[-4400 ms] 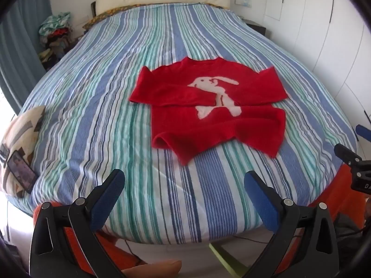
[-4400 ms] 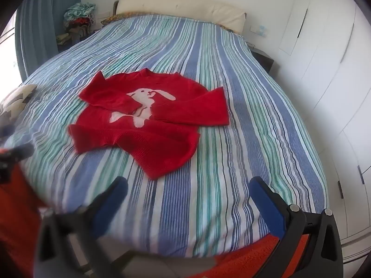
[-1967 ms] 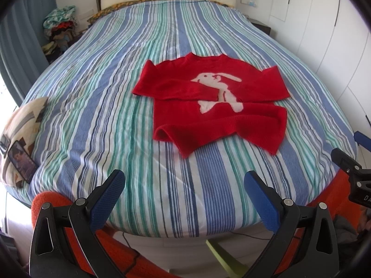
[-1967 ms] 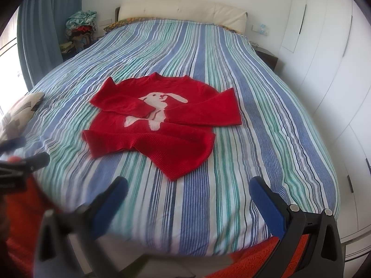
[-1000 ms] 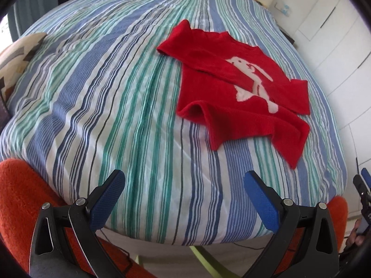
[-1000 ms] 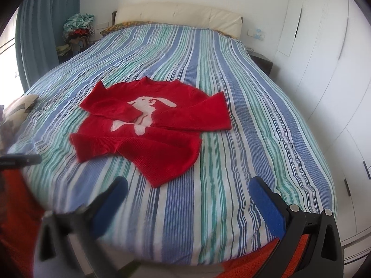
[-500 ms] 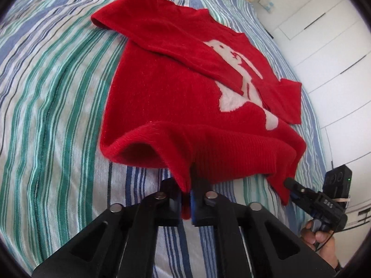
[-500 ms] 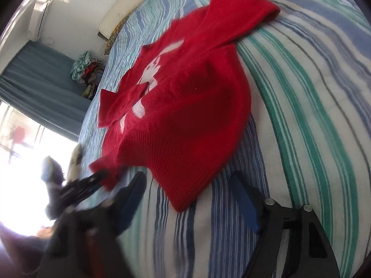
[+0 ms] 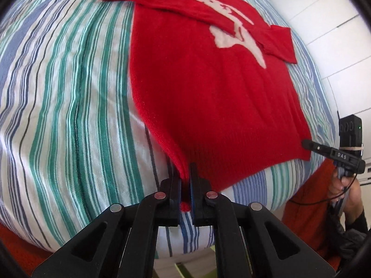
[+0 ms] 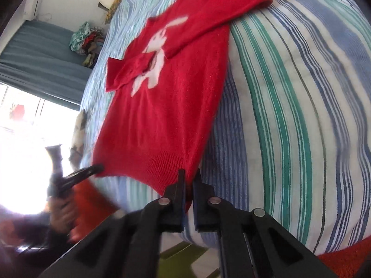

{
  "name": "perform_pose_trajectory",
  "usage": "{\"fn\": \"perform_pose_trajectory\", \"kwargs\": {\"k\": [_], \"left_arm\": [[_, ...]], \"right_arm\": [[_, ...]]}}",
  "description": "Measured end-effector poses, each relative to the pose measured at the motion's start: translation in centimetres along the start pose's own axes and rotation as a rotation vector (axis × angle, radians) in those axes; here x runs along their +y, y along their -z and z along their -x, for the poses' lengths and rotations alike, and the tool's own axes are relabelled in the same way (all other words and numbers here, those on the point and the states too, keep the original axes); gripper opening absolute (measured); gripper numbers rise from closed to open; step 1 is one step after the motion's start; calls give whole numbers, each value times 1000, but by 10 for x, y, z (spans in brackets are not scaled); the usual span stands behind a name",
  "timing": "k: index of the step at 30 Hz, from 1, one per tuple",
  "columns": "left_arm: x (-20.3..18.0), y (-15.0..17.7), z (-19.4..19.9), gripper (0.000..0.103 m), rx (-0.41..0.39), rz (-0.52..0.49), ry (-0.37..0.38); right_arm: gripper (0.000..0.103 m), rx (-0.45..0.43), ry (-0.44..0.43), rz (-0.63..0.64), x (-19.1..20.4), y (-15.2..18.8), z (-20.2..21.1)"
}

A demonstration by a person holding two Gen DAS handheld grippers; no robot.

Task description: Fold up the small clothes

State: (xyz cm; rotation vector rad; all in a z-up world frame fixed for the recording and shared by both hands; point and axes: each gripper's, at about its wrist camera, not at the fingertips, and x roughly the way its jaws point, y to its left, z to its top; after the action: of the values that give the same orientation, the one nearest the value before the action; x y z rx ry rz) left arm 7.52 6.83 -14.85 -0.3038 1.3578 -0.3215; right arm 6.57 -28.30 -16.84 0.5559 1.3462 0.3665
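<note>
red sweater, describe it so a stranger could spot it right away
On the striped bedspread of the big bed lies the red sweater, sleeves folded across its chest. It is the only red knit there, with a white rabbit on the front.

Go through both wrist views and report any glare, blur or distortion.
Left wrist view: sharp; fisheye bulges the striped bed around the red sweater. Right wrist view: window glare whites out the lower left, blurring the left gripper.
</note>
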Motion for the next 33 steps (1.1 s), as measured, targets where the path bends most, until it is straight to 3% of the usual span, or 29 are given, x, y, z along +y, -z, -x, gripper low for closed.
{"fn": "perform_pose_trajectory", "kwargs": {"k": [3,4,5,6,7,9,10,11,14,16,19,22,33], "left_arm": [[8,5,8,12,-40,51,55],[8,8,12,27,-57,51,64],[8,10,14,40,-71,54,73],[8,11,13,41,-75,63,85],[6,9,6,39,-63,74,87],[-2,5,-11,8,-22,71,78],[-6,2,-17,3,-8,64,45],[-9,1,-16,2,-8,61,23],[-16,6,9,1,-28,18,-53],[-13,11,18,1,-29,4,-101],[-7,15,8,1,7,8,-144],[-6,13,-8,1,23,10,-189],[-19,9,-31,2,-14,-19,-254]], "right_arm": [[12,4,31,-13,-9,-1,-16],[21,-3,2,-35,-12,-1,-15],[38,-11,-29,-51,-13,0,-12],[45,-20,-52,-61,-13,2,-9],[51,-29,-69,-71,-13,4,-7],[51,-12,-92,-85,-14,7,-16],[39,15,-90,-81,-13,9,-23],[3,35,-70,-77,-12,8,-32],[4,43,-5,-103,-12,6,-33],[4,34,105,-67,-6,6,-12],[4,41,194,-59,-8,6,7],[3,88,257,-49,-12,2,-13],[1,64,302,-39,-23,2,-33]]}}
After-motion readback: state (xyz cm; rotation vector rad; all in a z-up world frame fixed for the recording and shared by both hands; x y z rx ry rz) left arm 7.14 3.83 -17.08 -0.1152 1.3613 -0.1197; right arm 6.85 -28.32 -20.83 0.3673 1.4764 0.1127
